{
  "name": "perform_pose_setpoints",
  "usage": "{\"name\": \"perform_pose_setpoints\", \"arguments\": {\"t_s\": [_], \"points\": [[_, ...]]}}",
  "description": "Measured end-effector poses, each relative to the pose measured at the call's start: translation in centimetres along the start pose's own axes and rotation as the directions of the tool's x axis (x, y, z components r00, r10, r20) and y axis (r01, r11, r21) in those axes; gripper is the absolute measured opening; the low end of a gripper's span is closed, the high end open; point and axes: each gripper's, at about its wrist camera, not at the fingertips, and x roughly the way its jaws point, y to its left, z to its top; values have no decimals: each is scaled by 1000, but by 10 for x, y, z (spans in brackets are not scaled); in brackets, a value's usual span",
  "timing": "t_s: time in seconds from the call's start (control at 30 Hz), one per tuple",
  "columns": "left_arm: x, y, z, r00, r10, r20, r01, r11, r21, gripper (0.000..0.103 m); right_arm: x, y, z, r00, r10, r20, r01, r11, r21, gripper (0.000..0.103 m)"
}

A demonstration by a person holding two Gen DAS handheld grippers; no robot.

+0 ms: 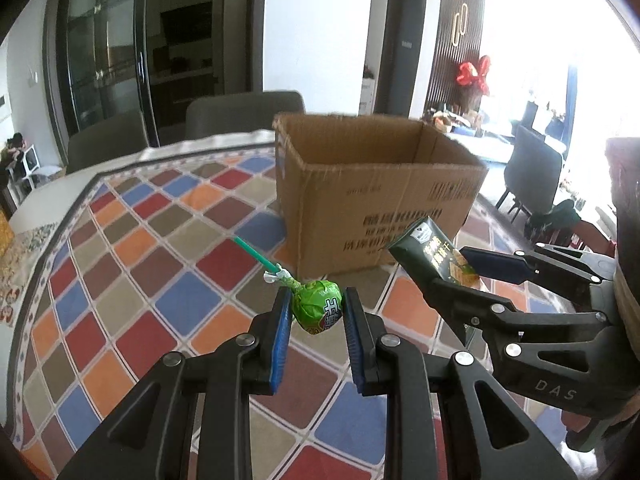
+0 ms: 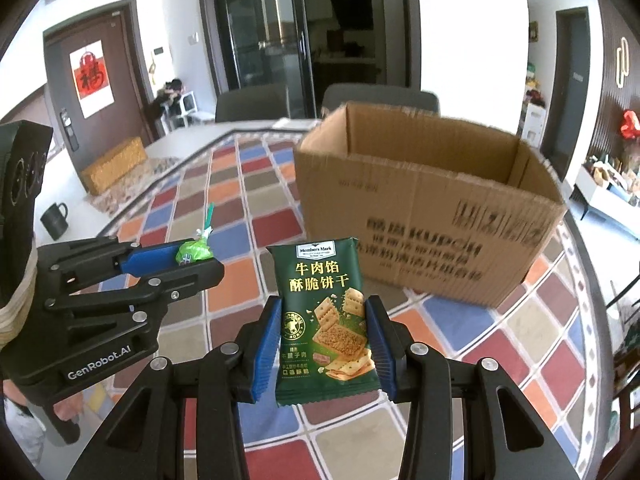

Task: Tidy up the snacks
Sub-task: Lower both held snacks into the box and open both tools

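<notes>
My left gripper [image 1: 317,305] is shut on a green wrapped lollipop [image 1: 318,311] whose teal stick points away over the table. My right gripper [image 2: 325,318] is shut on a dark green cracker packet [image 2: 324,320], held upright. Each gripper shows in the other's view: the right one with the cracker packet [image 1: 436,254] at the right of the left wrist view, the left one with the lollipop [image 2: 194,251] at the left of the right wrist view. An open cardboard box [image 1: 376,196] stands on the table just beyond both grippers; it also shows in the right wrist view [image 2: 420,216].
The table carries a colourful checkered cloth [image 1: 160,248]. Grey chairs [image 1: 244,114] stand behind the table's far edge. A dark mug [image 2: 54,220] sits on the table at the far left. Another chair [image 1: 528,172] stands to the right.
</notes>
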Motion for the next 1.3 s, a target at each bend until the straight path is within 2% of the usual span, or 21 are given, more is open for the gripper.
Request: {"name": "perform_pose_setpoints", "arguments": {"t_s": [0.67,1.03,1.3], "points": [[-23,-26,78,988,-5,154,0,999,36,26,-54,-33,58,979,-70,190,65,997,36,43],[-1,-27,121,989,-28,145,24,999,30,26,-59,-49,92,963,-119,244,113,993,38,43],[36,-27,149,996,-49,71,49,999,13,26,-42,-71,120,969,-142,203,129,989,74,43]]}}
